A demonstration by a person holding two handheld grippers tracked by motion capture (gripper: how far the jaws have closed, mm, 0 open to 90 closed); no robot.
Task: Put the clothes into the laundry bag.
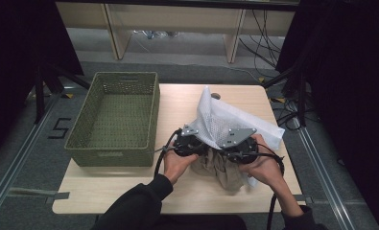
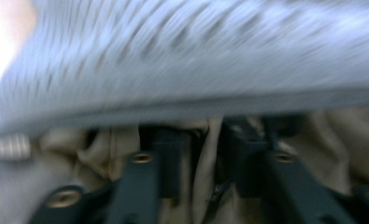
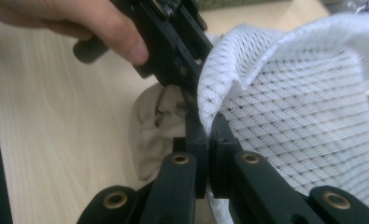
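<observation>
The mesh bag (image 1: 235, 122) lies on the table (image 1: 105, 191), right of centre, with a beige cloth (image 1: 223, 170) bunched at its near end, under both claws. I see my right claw (image 3: 209, 140) clamped tight on the bag's edge; the mesh rises up and to the right of the pinch in the right gripper view. My left claw (image 2: 205, 154) has its jaws partly apart and a fold of the cloth stands between them; I cannot tell whether the pads press on it. The mesh hangs just above that claw. In the high view the left claw (image 1: 189, 143) and right claw (image 1: 240, 148) sit close together over the cloth. A green basket (image 1: 81, 143) stands on the table's left side, apart from the bag.
</observation>
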